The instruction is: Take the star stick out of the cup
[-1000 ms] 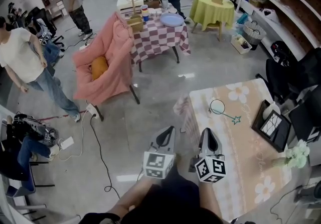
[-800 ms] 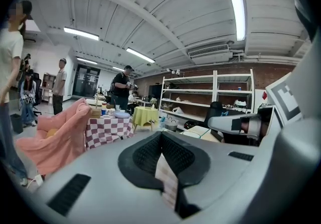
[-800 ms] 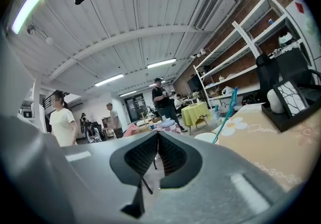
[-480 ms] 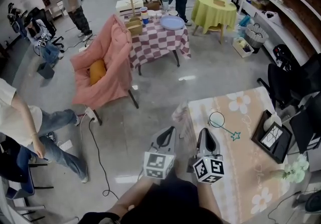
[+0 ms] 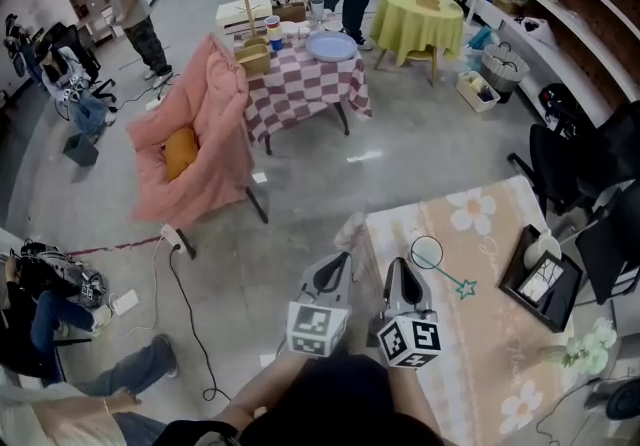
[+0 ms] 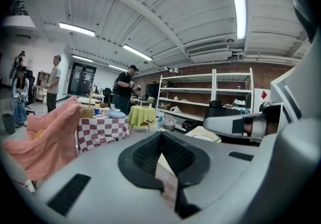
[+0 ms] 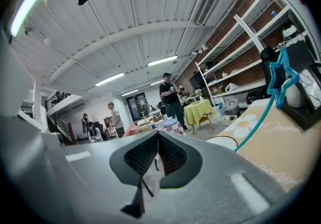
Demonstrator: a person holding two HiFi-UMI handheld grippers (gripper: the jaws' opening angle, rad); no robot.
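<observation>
A clear cup [image 5: 427, 252] stands on the table with the beige flowered cloth [image 5: 480, 354], near its far left corner. A thin teal stick leans out of the cup to the right and ends in a teal star [image 5: 467, 287]. In the right gripper view the star [image 7: 281, 80] rises at the right above the cup [image 7: 223, 142]. My left gripper [image 5: 334, 270] hangs over the floor just left of the table, shut and empty. My right gripper [image 5: 398, 276] is over the table's left edge, short of the cup, shut with nothing in it.
A black tray [image 5: 543, 274] with white items and a bunch of white flowers [image 5: 590, 339] sit on the table's right side. Beyond are a pink-draped chair [image 5: 195, 139], a checked table [image 5: 300, 79], a yellow-green table [image 5: 417, 19], floor cables [image 5: 190, 304], shelves and several people.
The view has swung, so the table and cup now sit lower and closer to the grippers. The person in the white shirt at the left has moved down toward the bottom edge.
</observation>
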